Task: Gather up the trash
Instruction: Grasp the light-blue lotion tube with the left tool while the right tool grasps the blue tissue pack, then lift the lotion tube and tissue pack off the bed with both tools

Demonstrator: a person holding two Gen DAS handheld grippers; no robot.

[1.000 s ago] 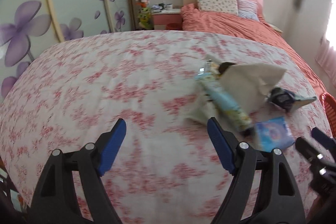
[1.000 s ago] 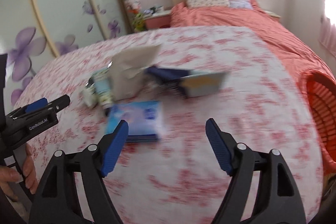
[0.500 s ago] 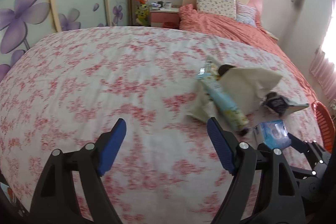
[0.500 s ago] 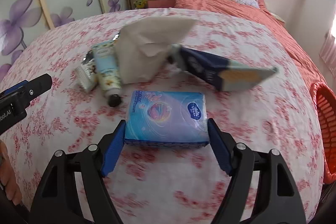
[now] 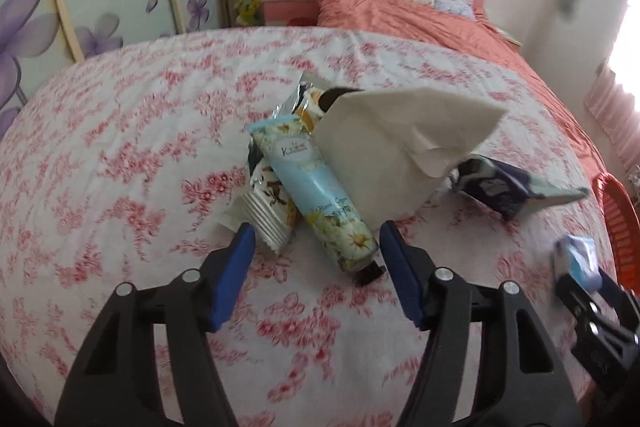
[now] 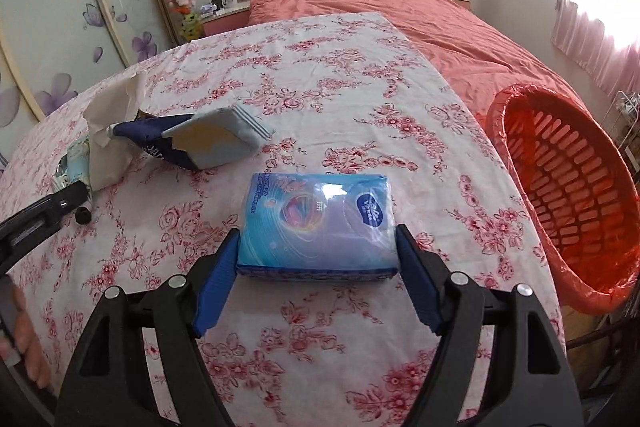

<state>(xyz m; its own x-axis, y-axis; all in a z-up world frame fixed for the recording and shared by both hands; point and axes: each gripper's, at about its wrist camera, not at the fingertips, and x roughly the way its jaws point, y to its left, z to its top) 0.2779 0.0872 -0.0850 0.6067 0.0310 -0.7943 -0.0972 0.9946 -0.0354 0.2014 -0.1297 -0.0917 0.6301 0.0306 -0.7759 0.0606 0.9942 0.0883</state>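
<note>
Right gripper: we hold it clamped on the blue tissue pack, one blue pad flat against each short side, so the soft pack carries level and does not sag out.
Tissue pack: it sits between our jaws over the flowered cloth; glossy film, blue with a rainbow swirl and an oval logo, plump and full-looking.
Red basket: it stands off the cloth's right edge, lined with red plastic, well apart from the pack; we judge it the place for the trash.
Left gripper: we keep its jaws spread wide and empty, straddling the lower end of the hand-cream tube, lined up for a grasp, we judge.
Remaining pile: the tube lies across a ridged wrapper, a white tissue leans over it, and a dark blue packet lies just beside.
</note>
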